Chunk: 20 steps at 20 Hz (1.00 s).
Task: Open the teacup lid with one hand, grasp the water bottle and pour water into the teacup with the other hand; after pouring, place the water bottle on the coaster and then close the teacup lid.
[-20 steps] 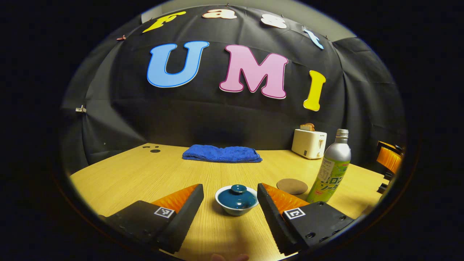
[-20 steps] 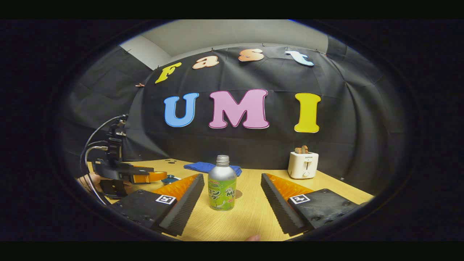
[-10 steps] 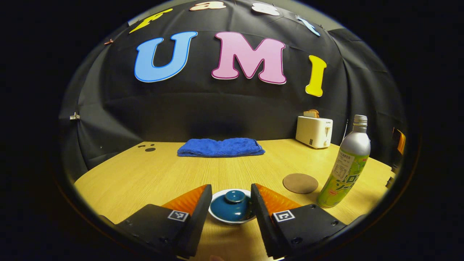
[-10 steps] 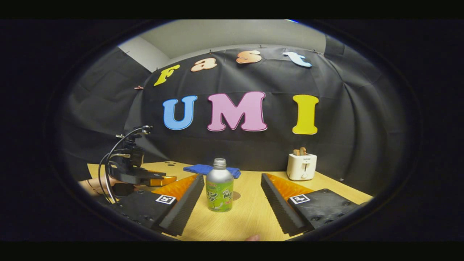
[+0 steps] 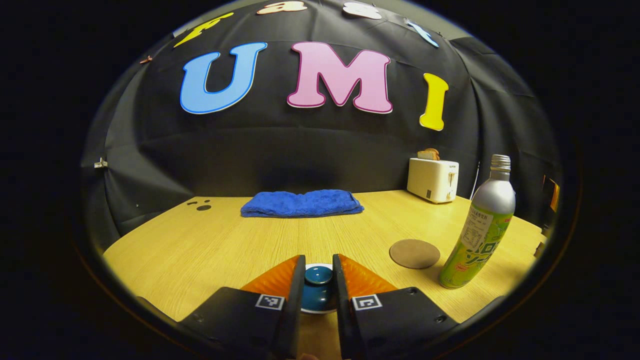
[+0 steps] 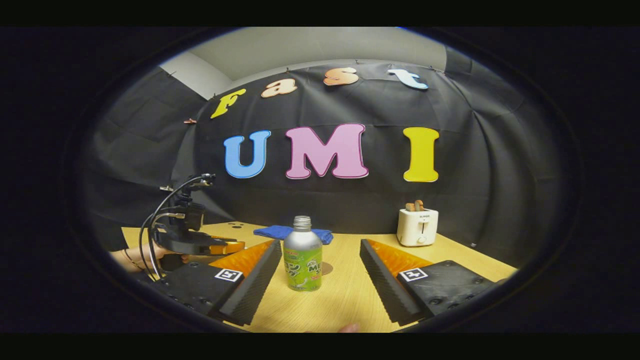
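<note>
The left gripper [image 5: 318, 272] has its fingers pinched onto the knob of the teacup lid [image 5: 318, 275]. Right of the teacup, the water bottle [image 6: 302, 255] stands between the right gripper's [image 6: 320, 267] wide-spread fingers, untouched.

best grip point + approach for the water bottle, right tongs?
Take the water bottle at its wide labelled body, below the tapering shoulder. Come in level from the front: it stands upright on the table, centred ahead of the open right tongs, and nothing stands between them.
</note>
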Available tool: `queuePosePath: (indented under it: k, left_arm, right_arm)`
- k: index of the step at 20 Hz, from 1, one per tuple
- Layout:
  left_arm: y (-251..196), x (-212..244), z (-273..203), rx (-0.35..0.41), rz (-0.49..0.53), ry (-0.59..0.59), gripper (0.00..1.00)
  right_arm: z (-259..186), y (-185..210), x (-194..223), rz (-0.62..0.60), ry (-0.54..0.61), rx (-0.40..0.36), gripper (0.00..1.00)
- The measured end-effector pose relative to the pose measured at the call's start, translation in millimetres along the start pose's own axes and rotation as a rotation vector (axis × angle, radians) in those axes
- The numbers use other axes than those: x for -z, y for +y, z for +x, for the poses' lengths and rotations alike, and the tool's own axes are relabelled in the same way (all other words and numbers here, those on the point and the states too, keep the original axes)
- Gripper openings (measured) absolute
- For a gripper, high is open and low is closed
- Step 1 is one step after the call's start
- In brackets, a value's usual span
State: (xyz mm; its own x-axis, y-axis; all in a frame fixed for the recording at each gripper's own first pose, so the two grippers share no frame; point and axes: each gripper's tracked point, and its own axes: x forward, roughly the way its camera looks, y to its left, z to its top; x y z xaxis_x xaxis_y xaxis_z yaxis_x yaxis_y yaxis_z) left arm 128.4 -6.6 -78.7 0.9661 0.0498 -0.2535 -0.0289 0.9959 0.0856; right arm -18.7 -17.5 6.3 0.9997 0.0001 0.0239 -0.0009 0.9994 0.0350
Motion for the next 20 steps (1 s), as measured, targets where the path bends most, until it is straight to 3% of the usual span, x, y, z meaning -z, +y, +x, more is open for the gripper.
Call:
queuePosePath:
  k: [5,10,20]
  left_arm:
    - [6,-15,-12,-0.014,-0.035,-0.068,0.32]
    - [19,-34,-58,-0.044,-0.06,-0.158,0.35]
    - [68,-32,-124,-0.097,-0.153,-0.199,0.32]
  right_arm:
    - [3,4,4,0.003,0.009,-0.008,0.97]
    - [12,18,18,0.018,0.038,-0.029,0.99]
    - [64,29,73,0.05,0.204,-0.019,0.98]
